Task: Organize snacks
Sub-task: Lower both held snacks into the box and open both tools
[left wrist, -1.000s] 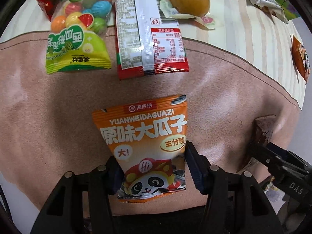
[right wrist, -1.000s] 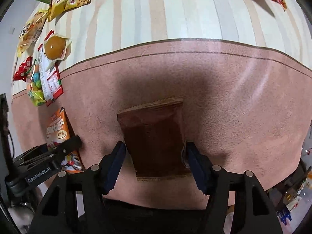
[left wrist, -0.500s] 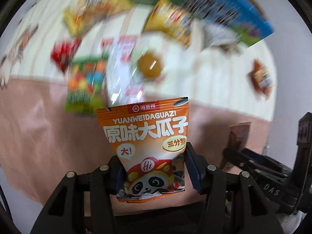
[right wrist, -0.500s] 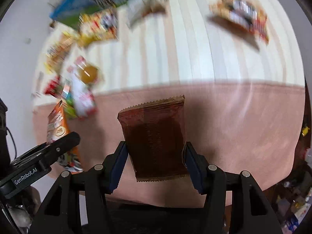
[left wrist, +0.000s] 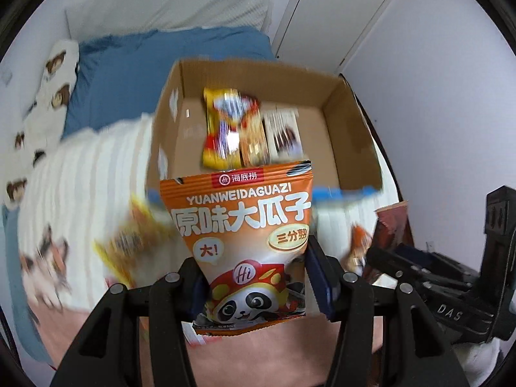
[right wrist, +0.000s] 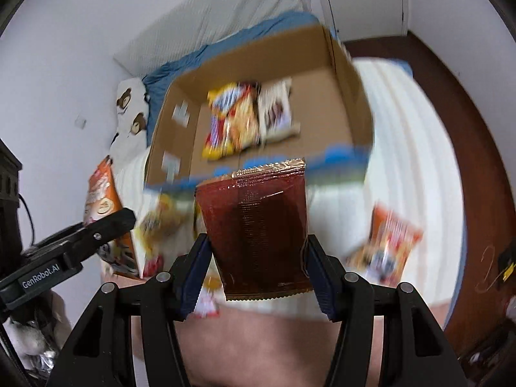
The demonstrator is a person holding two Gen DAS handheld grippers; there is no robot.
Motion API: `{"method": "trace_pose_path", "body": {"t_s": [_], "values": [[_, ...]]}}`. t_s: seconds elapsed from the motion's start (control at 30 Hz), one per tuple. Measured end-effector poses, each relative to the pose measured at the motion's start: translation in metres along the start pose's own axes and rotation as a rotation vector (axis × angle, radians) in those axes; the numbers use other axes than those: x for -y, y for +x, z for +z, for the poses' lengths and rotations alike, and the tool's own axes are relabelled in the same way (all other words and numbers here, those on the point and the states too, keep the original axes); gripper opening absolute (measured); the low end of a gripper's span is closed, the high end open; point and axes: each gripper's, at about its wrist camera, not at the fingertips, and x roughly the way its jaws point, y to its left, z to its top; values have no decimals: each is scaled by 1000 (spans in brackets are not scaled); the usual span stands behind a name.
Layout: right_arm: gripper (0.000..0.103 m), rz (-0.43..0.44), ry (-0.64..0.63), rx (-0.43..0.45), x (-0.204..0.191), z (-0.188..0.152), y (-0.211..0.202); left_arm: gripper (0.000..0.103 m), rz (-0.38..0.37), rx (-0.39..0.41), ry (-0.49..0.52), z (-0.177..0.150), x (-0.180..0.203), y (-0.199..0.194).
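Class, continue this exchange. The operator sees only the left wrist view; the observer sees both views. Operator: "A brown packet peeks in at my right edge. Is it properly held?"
Observer: Yes. The right gripper is shut on the brown packet, with one of its fingers on each side edge.
Operator: Where is it relative to the cardboard box?
Observer: In the right wrist view the packet's gold top edge lines up with the near rim of the cardboard box. The box's open inside lies ahead of the packet, which is not yet in it.
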Motion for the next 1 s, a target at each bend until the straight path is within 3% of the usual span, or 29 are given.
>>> {"method": "trace_pose_path", "body": {"t_s": [0.13,0.4,0.63,0.9,1.0], "values": [[61,-51,-21,7,-5,58,13,51,45,-18,22,54,-15,20],[61,-180,-65,-49,-4,157,79,51,149,-150,6,140,-52,97],[61,-273,-63,-115,12,208,141,51,177,-251,-42,167,-79,151],[62,-297,-56,-171,22,229,181,52,169,-291,-51,176,-93,177],[85,-304,-65,-199,21,232,191,57,149,-290,-74,178,-97,181]]}}
